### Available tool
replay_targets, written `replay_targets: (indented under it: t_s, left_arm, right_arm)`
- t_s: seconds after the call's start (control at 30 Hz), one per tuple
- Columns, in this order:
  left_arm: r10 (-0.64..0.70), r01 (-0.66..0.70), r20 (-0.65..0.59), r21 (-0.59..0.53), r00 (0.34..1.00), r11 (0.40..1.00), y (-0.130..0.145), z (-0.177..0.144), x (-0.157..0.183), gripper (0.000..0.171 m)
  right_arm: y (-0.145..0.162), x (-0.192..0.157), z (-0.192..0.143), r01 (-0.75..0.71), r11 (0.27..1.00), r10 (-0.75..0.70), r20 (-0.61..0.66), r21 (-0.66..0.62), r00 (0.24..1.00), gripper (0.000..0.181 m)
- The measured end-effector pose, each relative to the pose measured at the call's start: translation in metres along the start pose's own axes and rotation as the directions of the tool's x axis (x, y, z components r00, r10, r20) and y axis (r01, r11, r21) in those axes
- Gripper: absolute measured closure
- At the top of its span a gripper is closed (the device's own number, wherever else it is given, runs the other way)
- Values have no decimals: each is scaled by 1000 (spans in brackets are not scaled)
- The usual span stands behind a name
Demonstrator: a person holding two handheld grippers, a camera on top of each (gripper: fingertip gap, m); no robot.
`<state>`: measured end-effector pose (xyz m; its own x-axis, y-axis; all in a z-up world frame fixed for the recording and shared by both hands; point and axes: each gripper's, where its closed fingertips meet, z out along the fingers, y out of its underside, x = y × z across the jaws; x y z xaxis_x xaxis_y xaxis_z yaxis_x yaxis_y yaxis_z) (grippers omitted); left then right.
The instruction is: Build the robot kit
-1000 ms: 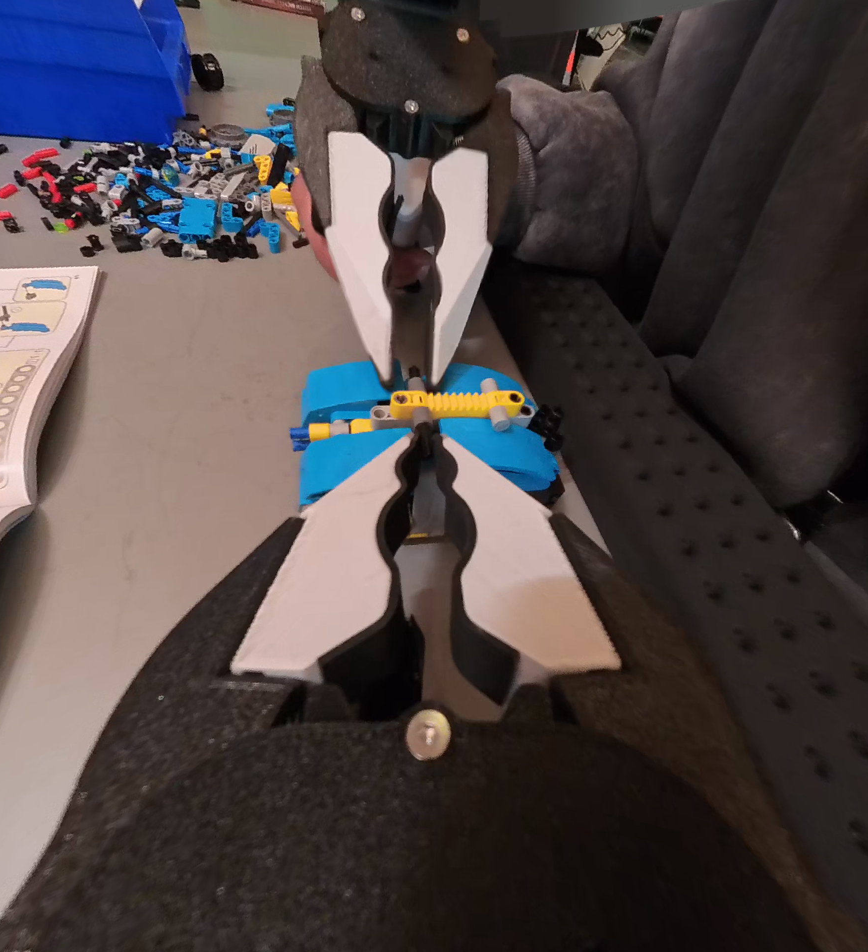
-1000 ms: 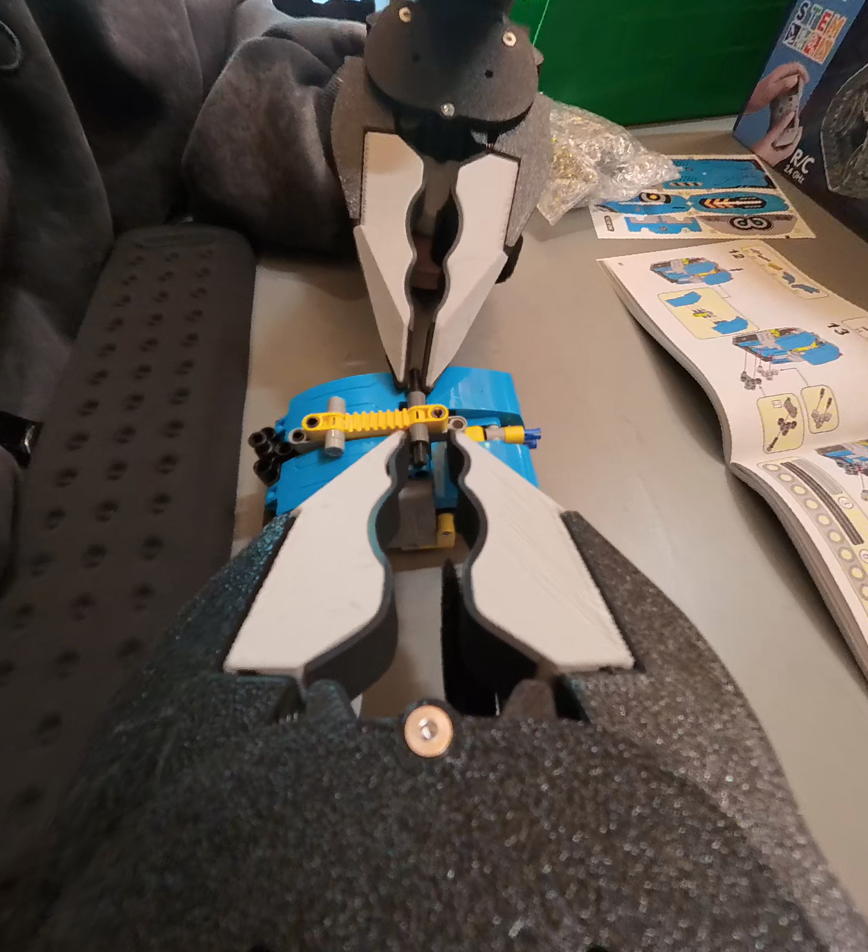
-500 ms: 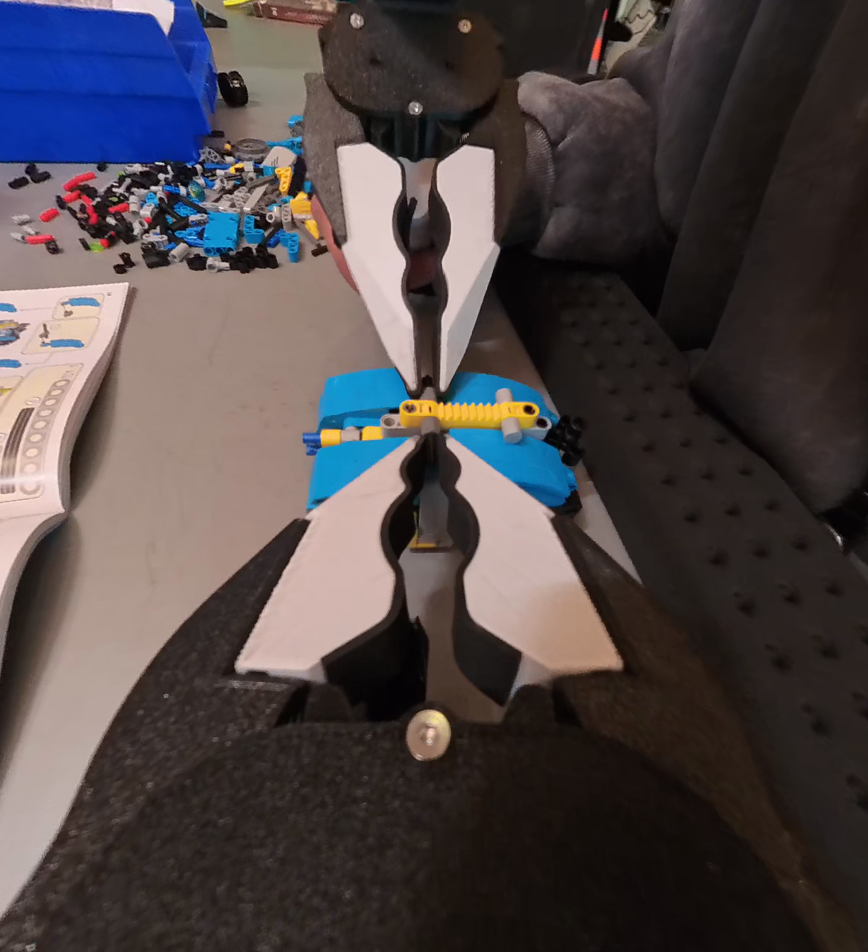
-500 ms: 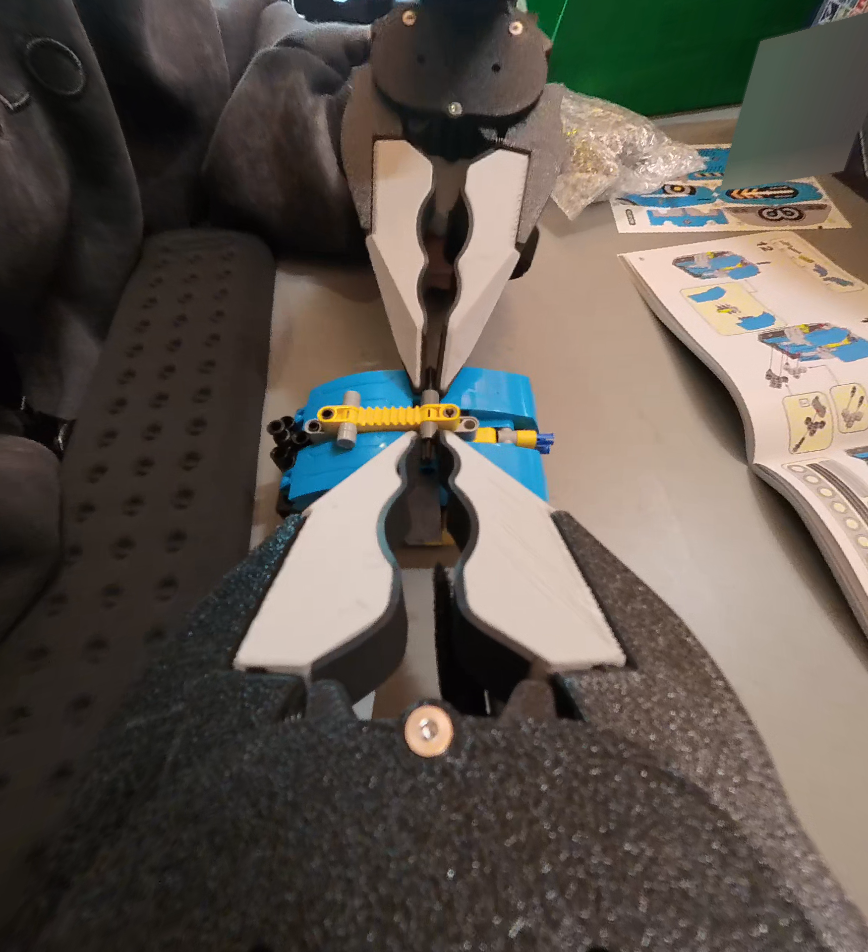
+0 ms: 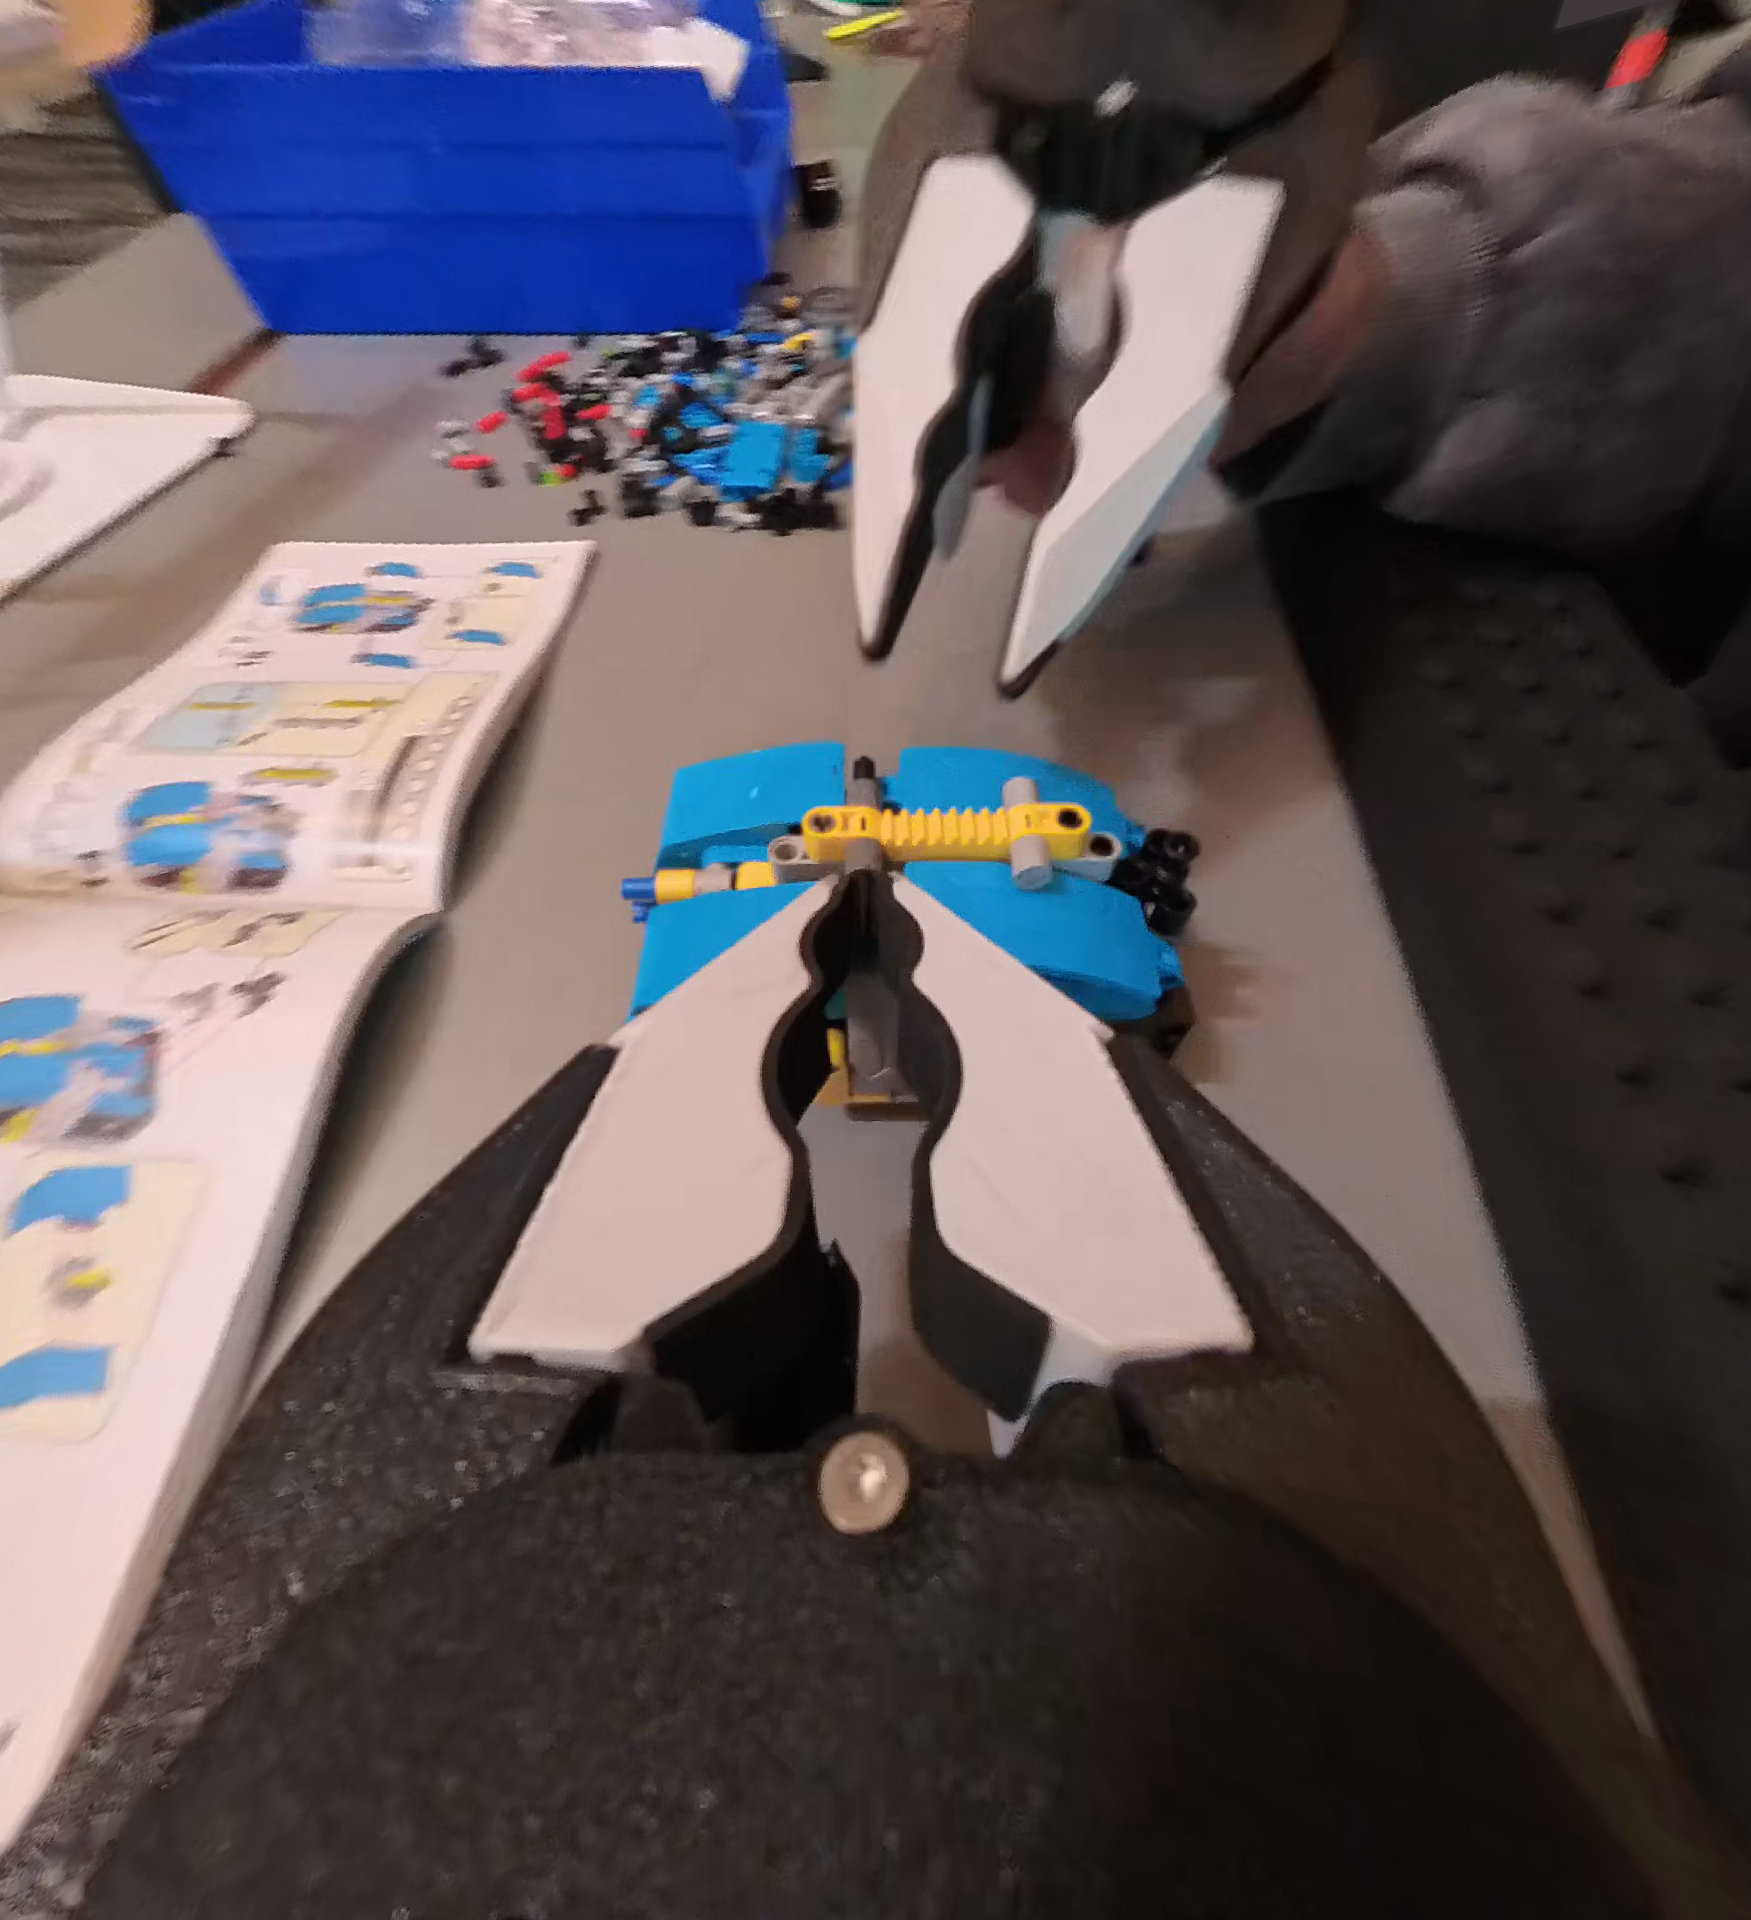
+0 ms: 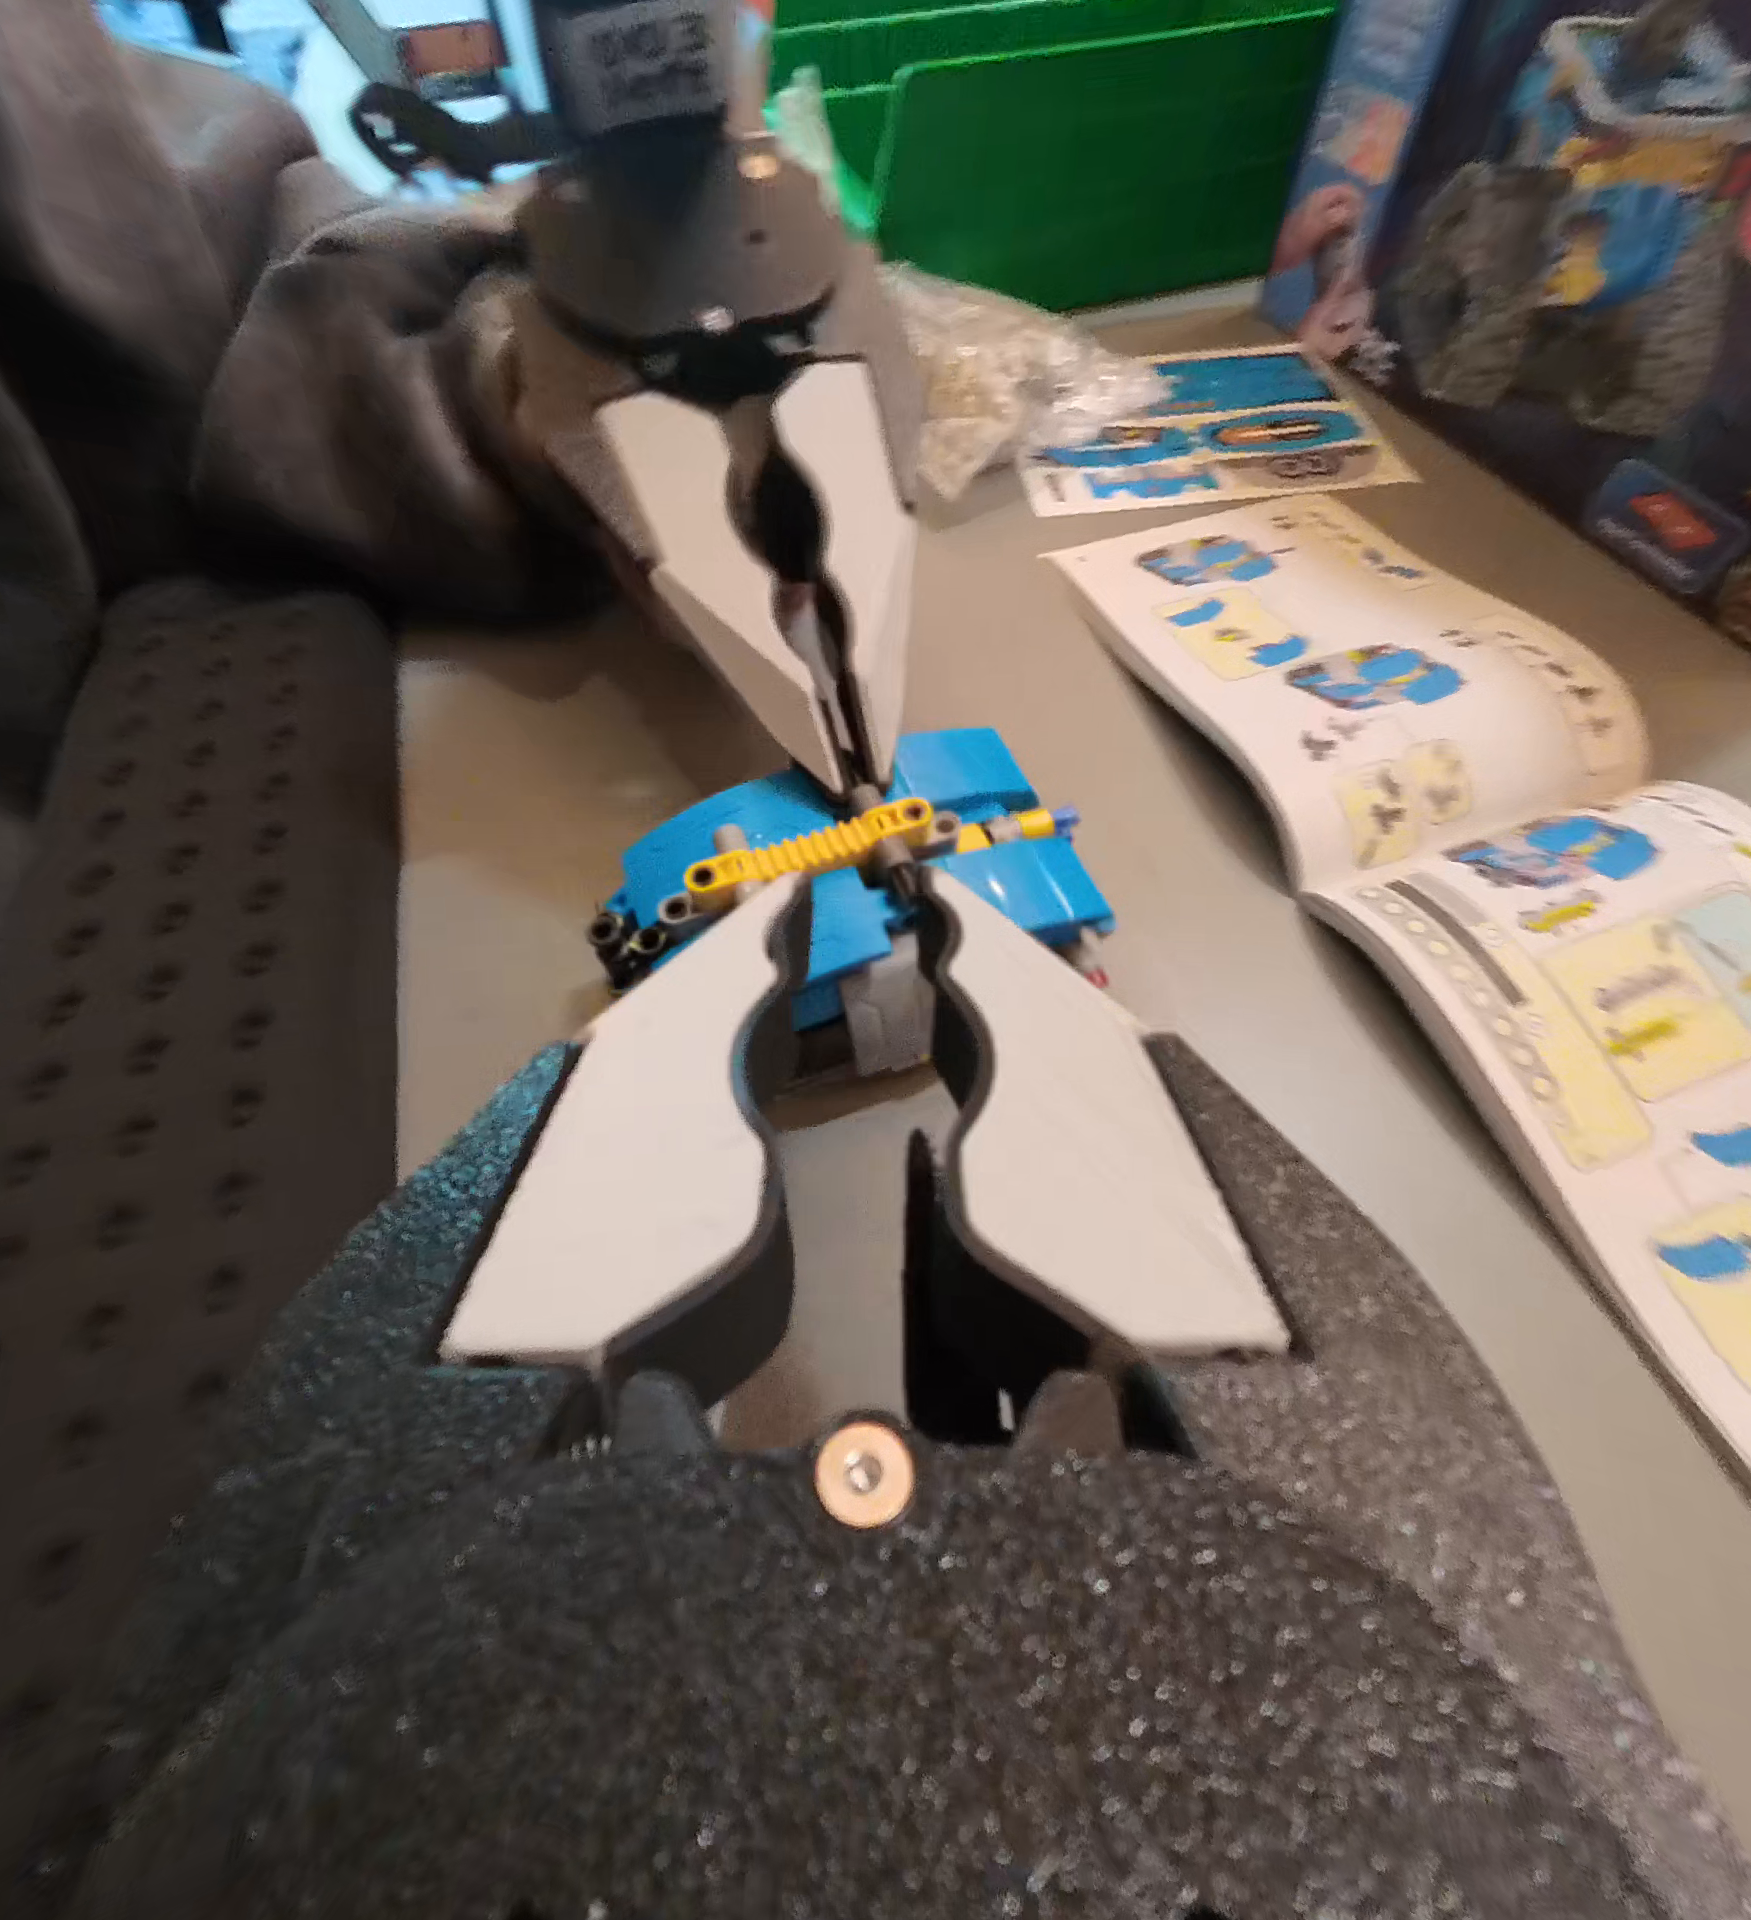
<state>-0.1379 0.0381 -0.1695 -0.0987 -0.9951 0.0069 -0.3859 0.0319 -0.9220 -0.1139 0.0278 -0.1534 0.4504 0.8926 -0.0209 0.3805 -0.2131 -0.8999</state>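
A blue brick model (image 5: 1037, 935) with a yellow toothed rack (image 5: 954, 826) across its top lies on the grey table. My left gripper (image 5: 863, 883) is shut on a dark axle that runs through the middle of the model. It reaches in from the far side in the right wrist view (image 6: 855, 784). My right gripper (image 6: 866, 883) is open and empty, its tips just short of the model (image 6: 1006, 894) and rack (image 6: 809, 847). In the left wrist view it (image 5: 944, 660) hangs above and behind the model, blurred by motion.
An open instruction booklet (image 5: 227, 831) (image 6: 1422, 779) lies beside the model. A pile of loose parts (image 5: 663, 436) and a blue bin (image 5: 455, 187) are behind. A black perforated pad (image 5: 1577, 935) and a grey sleeve flank the other side. A sticker sheet (image 6: 1214, 436), a printed box (image 6: 1577, 260) and a green bin (image 6: 1058, 135) also stand there. The tips of one gripper are about 4 cm away from the tips of the other.
My right gripper has opened, let go of the axle and drawn back and up from the model. My left gripper stays shut on the axle; both views have shifted.
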Motion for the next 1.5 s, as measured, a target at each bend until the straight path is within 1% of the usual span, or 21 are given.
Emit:
replay_targets:
  t_s: [0.1, 0.17, 0.2, 0.3, 0.37, 0.43, 0.6, 0.67, 0.73, 0.8, 0.83, 0.87, 0.93, 1.0, 1.1, 1.2, 1.27, 1.33, 1.4, 1.47, 1.5]
  left_arm:
    - [-11, 14, 189, -14, 982, 1000, 1, -3, -16, 167]
    - [-62, 66, 243, -10, 968, 998, 1, -3, -15, 167]
    - [-89, 94, 242, -8, 966, 996, 1, -3, -11, 167]
    - [-160, 162, 133, -2, 978, 987, -1, 0, 11, 161]
    - [-211, 211, 35, 2, 977, 977, -3, 1, 28, 144]
    - [-224, 225, -33, 7, 974, 974, -5, 0, 39, 135]
    - [-151, 154, -201, 1, 968, 988, -7, -11, 68, 141]
    - [-105, 113, -195, 27, 975, 993, -12, -20, 65, 140]
    - [-63, 79, -179, 80, 982, 994, -20, -31, 55, 138]
    - [-2, 15, -122, 107, 993, 994, -20, -36, 36, 126]
    - [32, -24, -106, 76, 994, 997, -14, -33, 28, 117]
    - [59, -57, -106, 29, 993, 998, -6, -28, 20, 111]
    - [75, -82, -146, -38, 986, 996, 6, -17, 12, 106]
    - [57, -71, -219, -56, 974, 996, 8, -9, 15, 105]
    - [93, -111, -251, -56, 963, 992, 8, -8, 21, 107]
    - [63, -83, -284, -58, 957, 995, 8, -12, 27, 99]
    - [41, -60, -298, -53, 954, 997, 5, -13, 27, 93]
    - [28, -55, -305, -81, 952, 995, 8, -9, 27, 86]
    - [38, -76, -327, -102, 944, 992, 13, -4, 34, 86]
    - [58, -104, -331, -124, 942, 987, 19, 1, 39, 86]
    - [77, -126, -317, -138, 945, 982, 23, 4, 39, 90]
  right_arm:
    - [-8, 7, -8, -17, 1000, 17, -102, -6, 995, 145]
    - [-6, 7, -9, -55, 998, 50, -181, -20, 982, 139]
    - [-4, 1, -8, -78, 997, 74, -191, -15, 979, 136]
    - [4, -13, -6, -156, 988, 156, -232, 16, 960, 136]
    - [10, -18, -6, -168, 986, 161, -269, 0, 950, 136]
    - [11, -23, -5, -144, 989, 130, -297, -25, 946, 136]
    - [13, -34, 1, -83, 991, 43, -343, -103, 938, 139]
    - [14, -36, 4, -99, 989, 58, -337, -108, 940, 133]
    - [10, -39, 6, -120, 988, 85, -307, -96, 948, 131]
    - [7, -38, 9, -131, 987, 101, -284, -92, 953, 130]
    - [6, -37, 11, -135, 986, 105, -277, -93, 955, 130]
    - [4, -35, 12, -139, 986, 108, -277, -94, 955, 131]
    - [3, -33, 16, -149, 984, 117, -273, -97, 955, 134]
    - [3, -32, 20, -143, 984, 109, -276, -108, 955, 138]
    - [5, -32, 23, -119, 986, 81, -292, -116, 953, 146]
    - [8, -34, 21, -110, 985, 70, -275, -133, 959, 142]
    - [8, -38, 19, -105, 985, 74, -222, -134, 972, 139]
    - [10, -35, 18, -94, 985, 62, -209, -146, 976, 140]
    - [12, -37, 19, -86, 983, 60, -160, -160, 985, 137]
    - [13, -36, 19, -51, 984, 27, -147, -168, 989, 141]
    - [13, -36, 18, -43, 985, 21, -132, -165, 991, 141]
